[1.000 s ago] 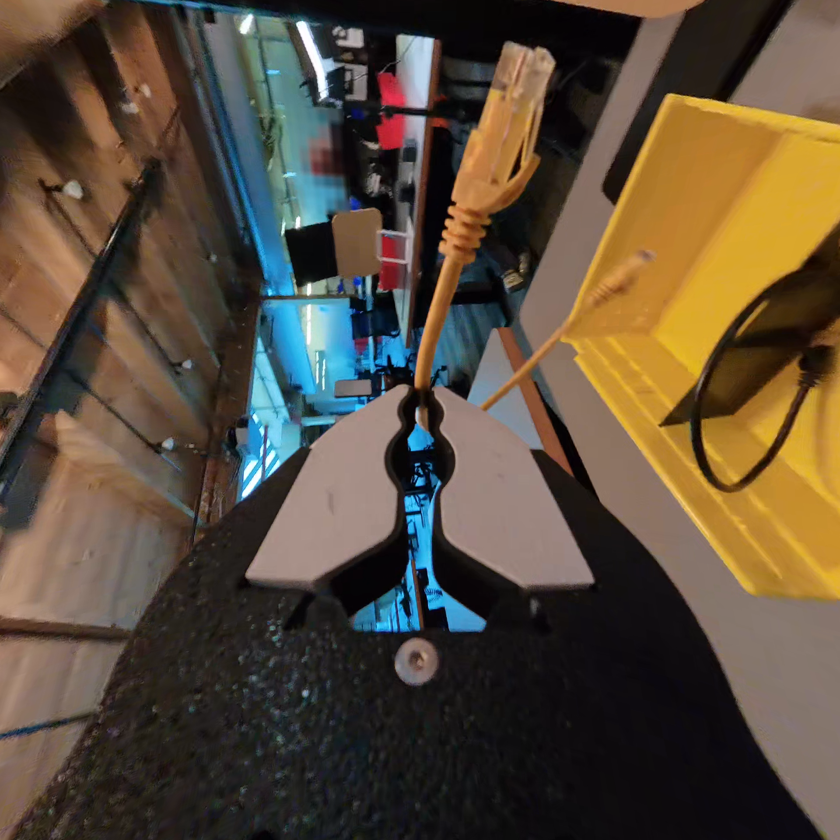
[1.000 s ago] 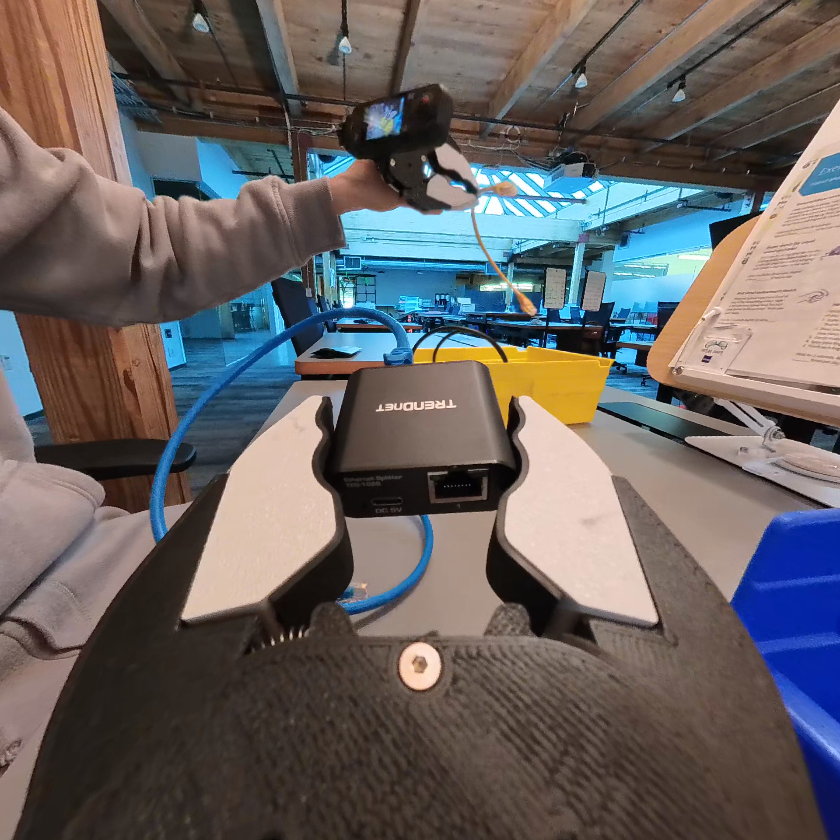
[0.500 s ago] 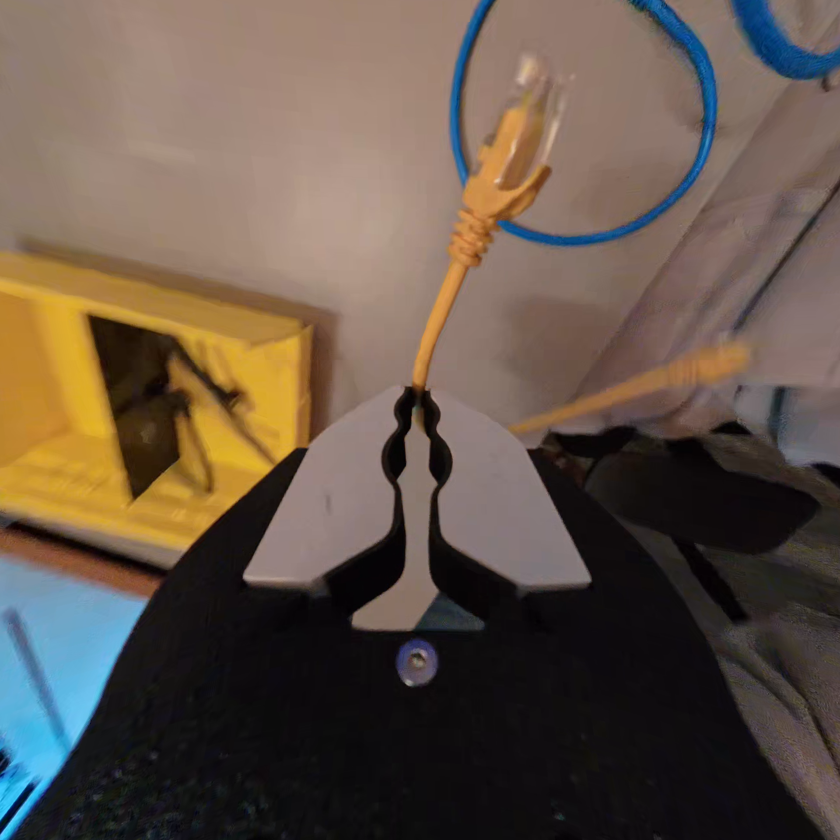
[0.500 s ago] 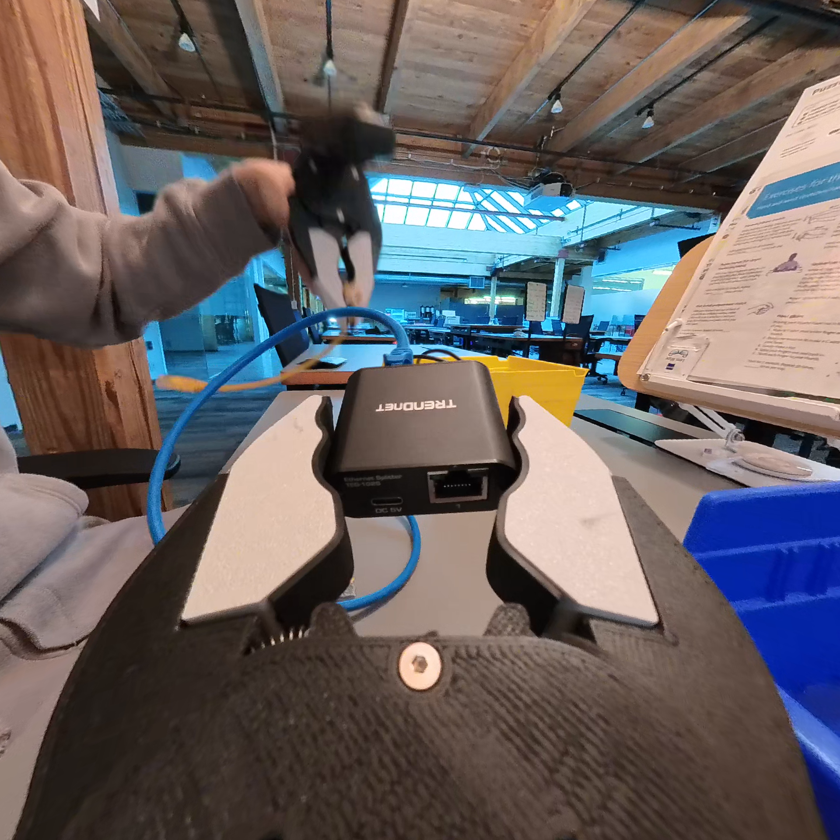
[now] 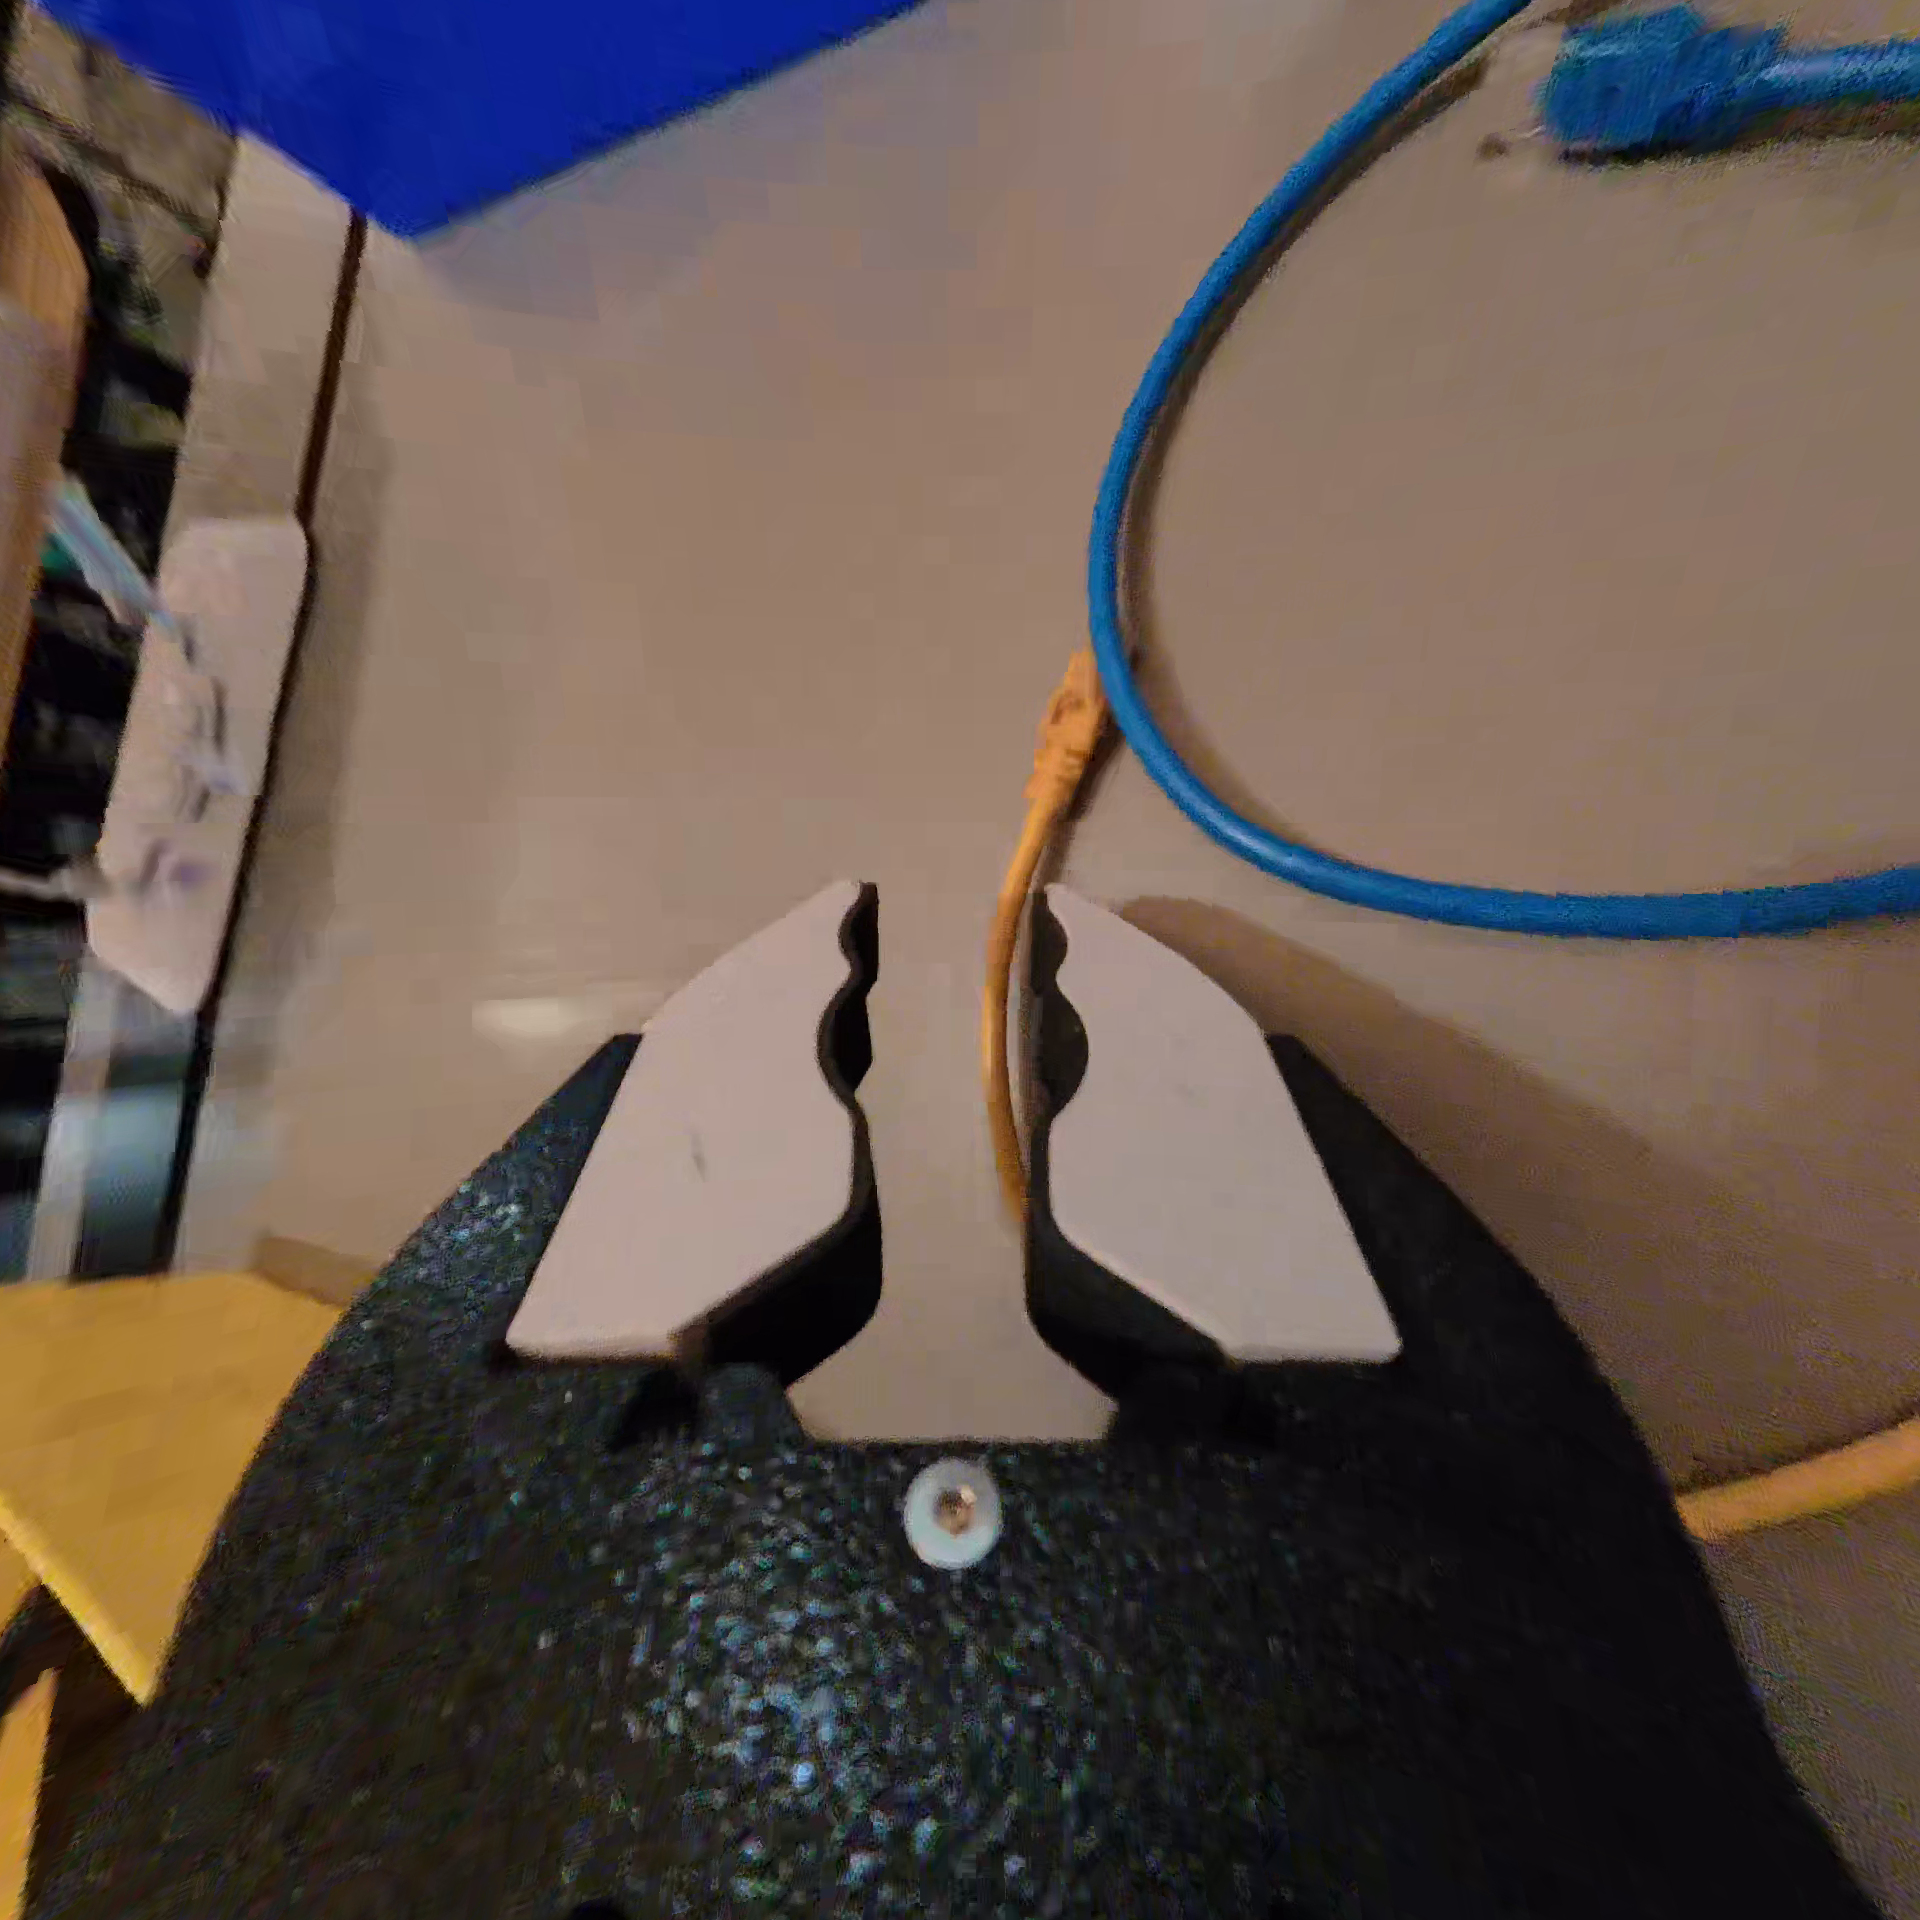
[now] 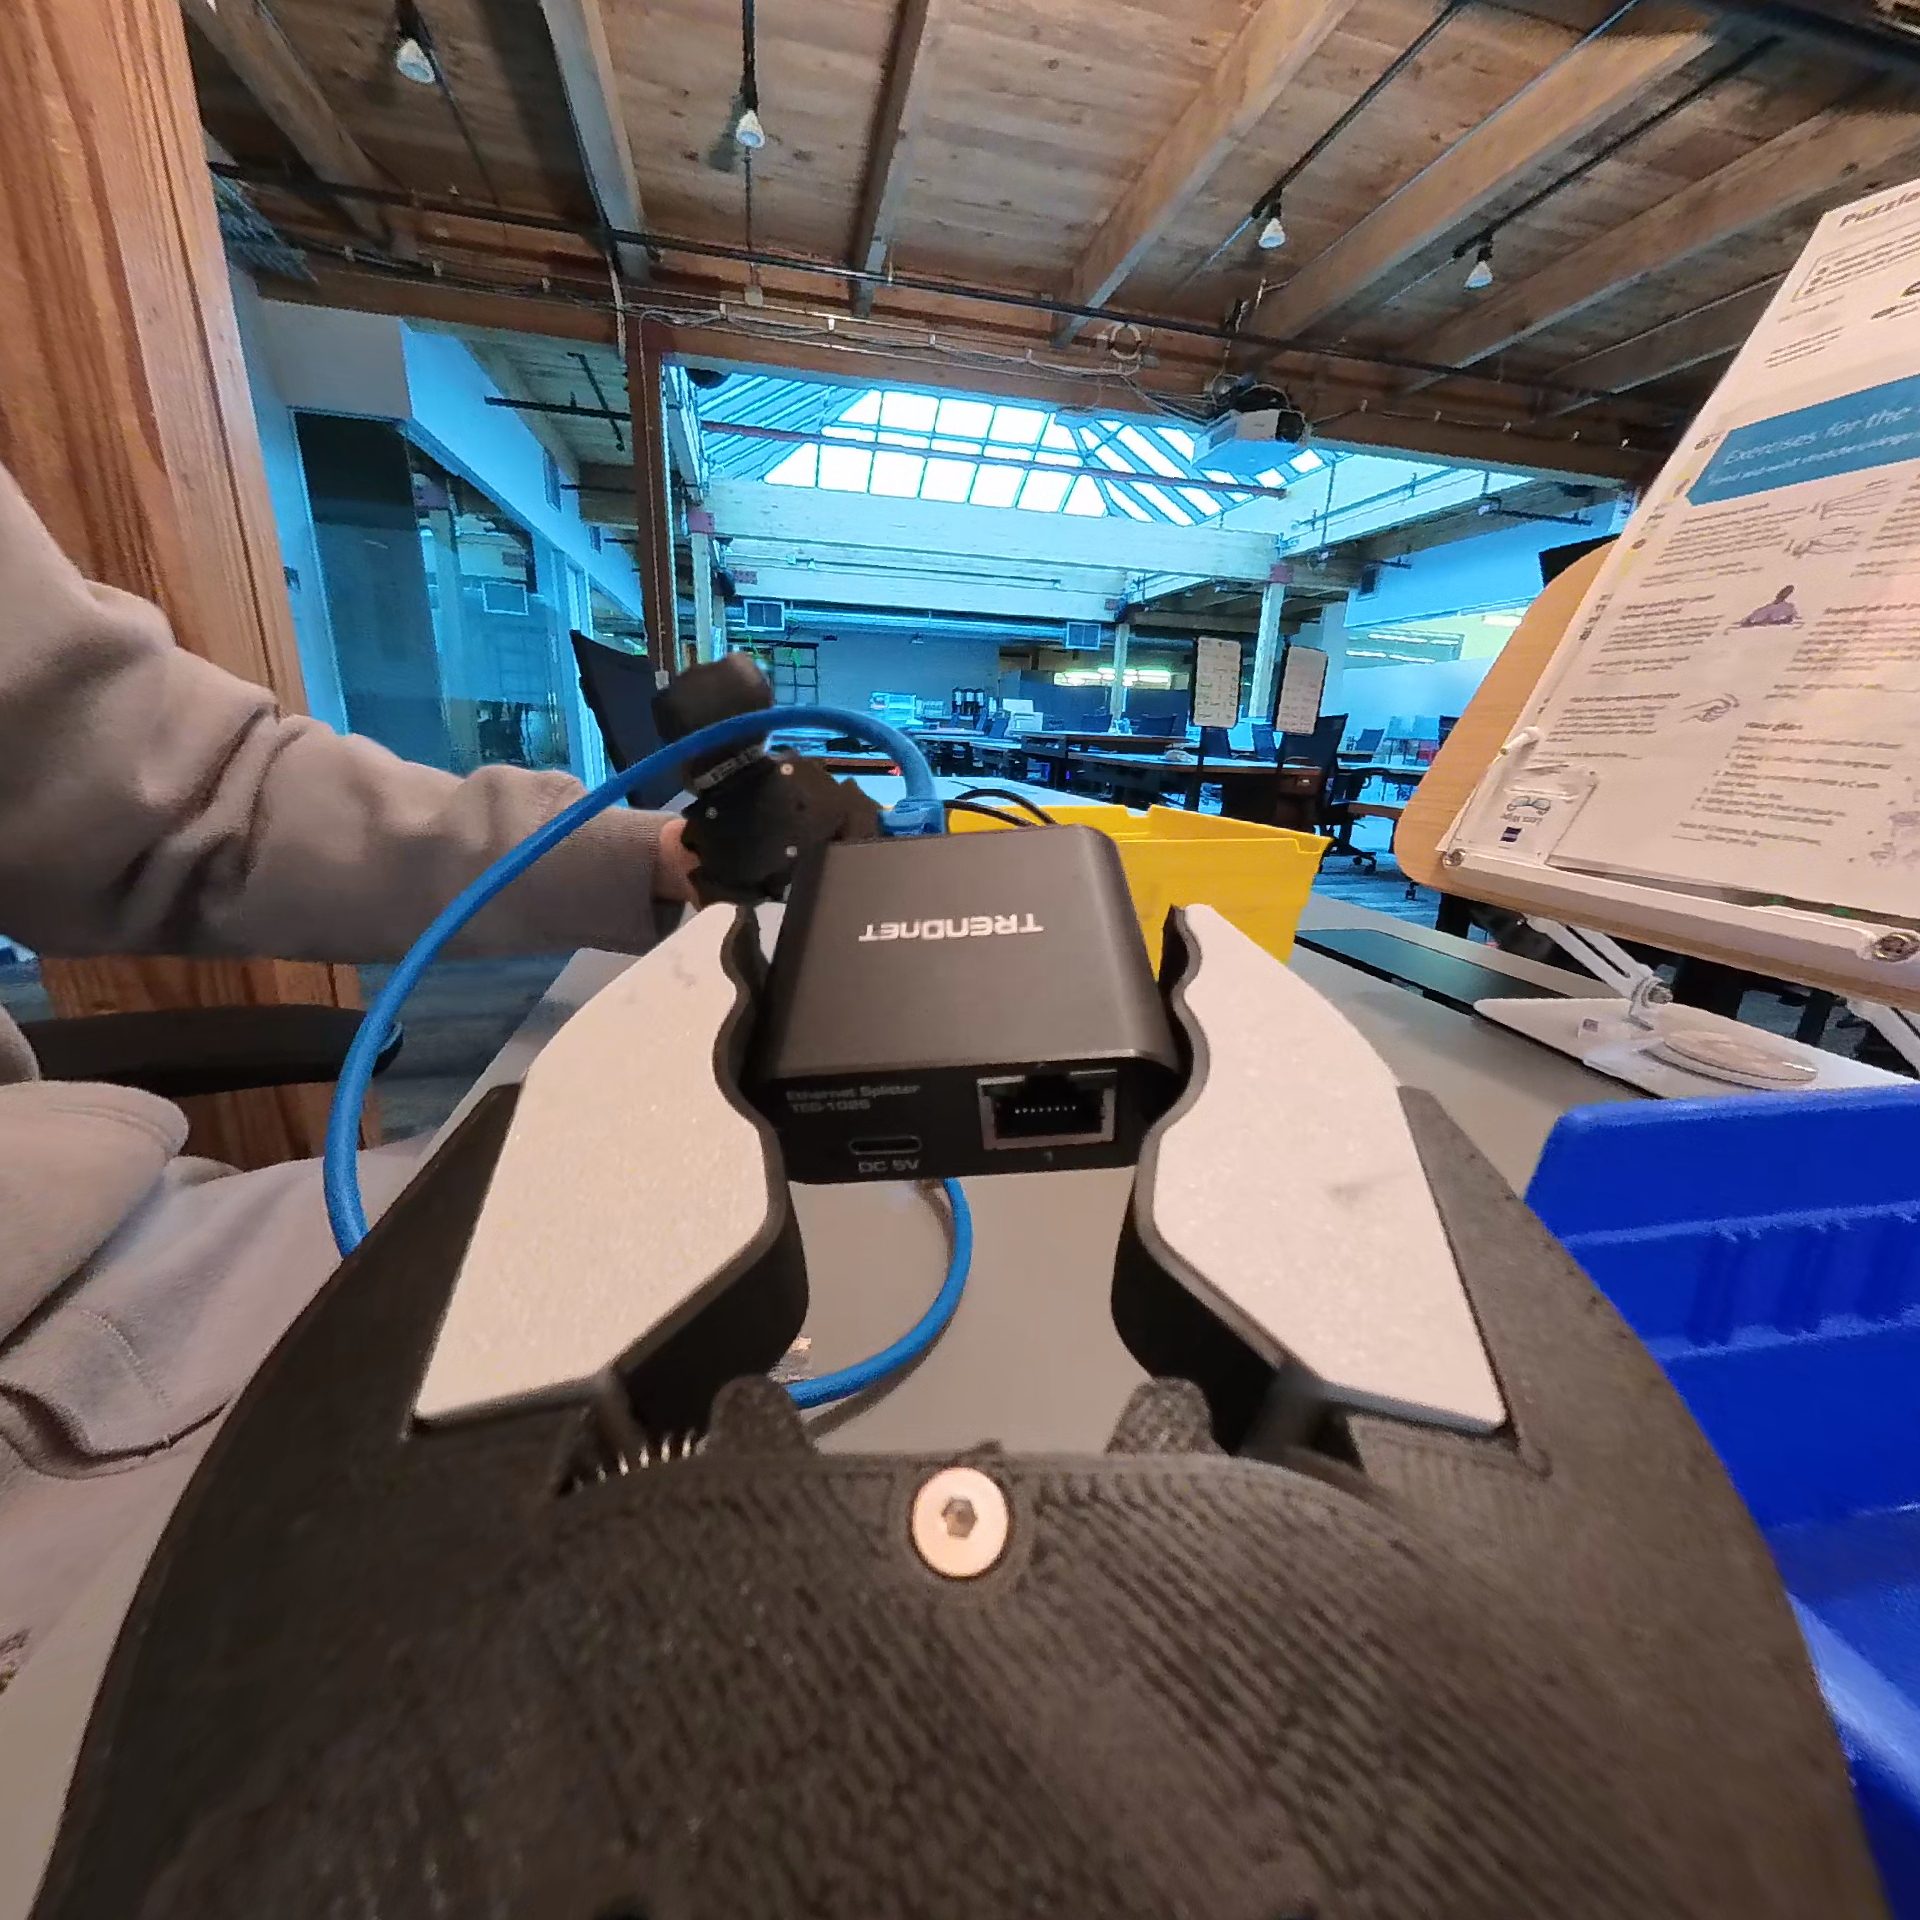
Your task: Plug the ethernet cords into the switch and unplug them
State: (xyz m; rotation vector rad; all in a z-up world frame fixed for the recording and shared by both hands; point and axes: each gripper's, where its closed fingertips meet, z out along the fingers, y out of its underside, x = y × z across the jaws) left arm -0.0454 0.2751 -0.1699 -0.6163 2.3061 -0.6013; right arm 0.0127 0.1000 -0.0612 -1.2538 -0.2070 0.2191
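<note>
Two cords show in the left wrist view: the left gripper [image 5: 954, 904] is spread, the yellow cord [image 5: 1000, 1049] lying loose in the gap against its right finger, plug just beside the blue cord [image 5: 1117, 582] looped on the grey table [image 5: 675, 520]. Seen from the right wrist, the right gripper [image 6: 958, 925] clamps the black switch [image 6: 961, 987] by its sides above the table, near a yellow bin [image 6: 1226, 873] and blue bin [image 6: 1745, 1268].

black switch [image 6: 961, 997] clamped, orange cord [image 5: 1006, 1039] loose
</note>
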